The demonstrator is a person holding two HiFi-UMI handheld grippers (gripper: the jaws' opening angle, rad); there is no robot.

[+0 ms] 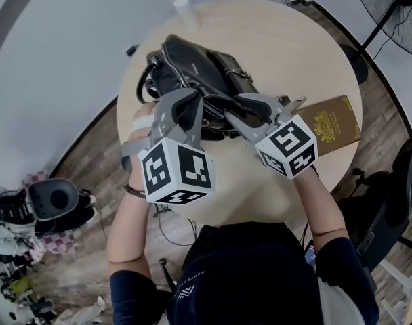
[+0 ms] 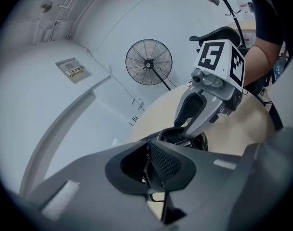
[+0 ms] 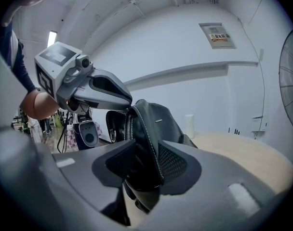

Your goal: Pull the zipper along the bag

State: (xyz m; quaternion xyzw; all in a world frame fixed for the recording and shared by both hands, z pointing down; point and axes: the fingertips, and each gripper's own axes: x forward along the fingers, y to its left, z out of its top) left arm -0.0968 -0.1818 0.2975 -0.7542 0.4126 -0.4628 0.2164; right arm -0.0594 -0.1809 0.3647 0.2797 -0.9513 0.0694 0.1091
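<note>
A black leather bag (image 1: 192,63) lies on the round wooden table (image 1: 287,53), its near end between both grippers. My left gripper (image 1: 192,107) is shut on a thin metal zipper pull (image 2: 155,195) at the bag's end; in the left gripper view its jaws (image 2: 149,153) stand almost together. My right gripper (image 1: 236,110) is shut on the bag's stitched leather edge (image 3: 149,129), right beside the zipper teeth (image 3: 128,124). From the right gripper view, the left gripper (image 3: 125,100) reaches in from the left at the top of the bag. The bag's interior is hidden.
A white cup (image 1: 186,11) stands at the table's far edge, behind the bag. A brown book with gold print (image 1: 331,124) lies at the right of the table. A floor fan (image 1: 396,5) stands beyond the table, and a dark chair (image 1: 389,202) at the right.
</note>
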